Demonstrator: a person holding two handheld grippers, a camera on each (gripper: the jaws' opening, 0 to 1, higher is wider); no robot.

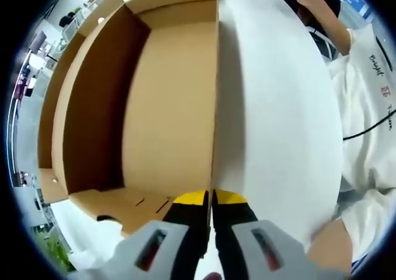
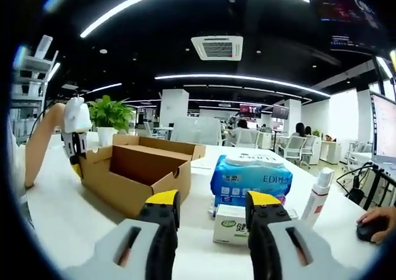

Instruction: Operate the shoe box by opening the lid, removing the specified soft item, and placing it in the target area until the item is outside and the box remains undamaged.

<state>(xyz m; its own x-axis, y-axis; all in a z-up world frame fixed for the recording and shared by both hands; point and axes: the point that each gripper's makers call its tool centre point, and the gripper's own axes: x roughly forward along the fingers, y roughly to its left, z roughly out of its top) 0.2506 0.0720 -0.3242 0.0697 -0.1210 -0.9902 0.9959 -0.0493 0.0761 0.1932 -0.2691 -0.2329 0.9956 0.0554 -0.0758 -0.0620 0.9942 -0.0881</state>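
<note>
While my left gripper (image 1: 211, 201) pinches the near wall of the box (image 1: 167, 107), its yellow-tipped jaws are pressed together on the cardboard edge, one inside and one outside. Through the left gripper view I look straight into the brown box: its floor is bare cardboard, and the lid (image 1: 52, 107) stands swung back on the far side. I cannot see any soft item in this interior. A person in a white shirt (image 1: 371, 107) sits beside the white table (image 1: 278, 125). In the right gripper view, the right gripper (image 2: 212, 212) hovers above the table with its jaws spread and nothing between them. Beyond it the box (image 2: 139, 172) sits open on the table (image 2: 68, 218), with the left gripper (image 2: 77, 145) at its far-left corner. Just right of the box lies a blue tissue pack (image 2: 250, 181), resting on a small green-and-white carton (image 2: 234, 225), with a white bottle (image 2: 317, 196) farther right.
</note>
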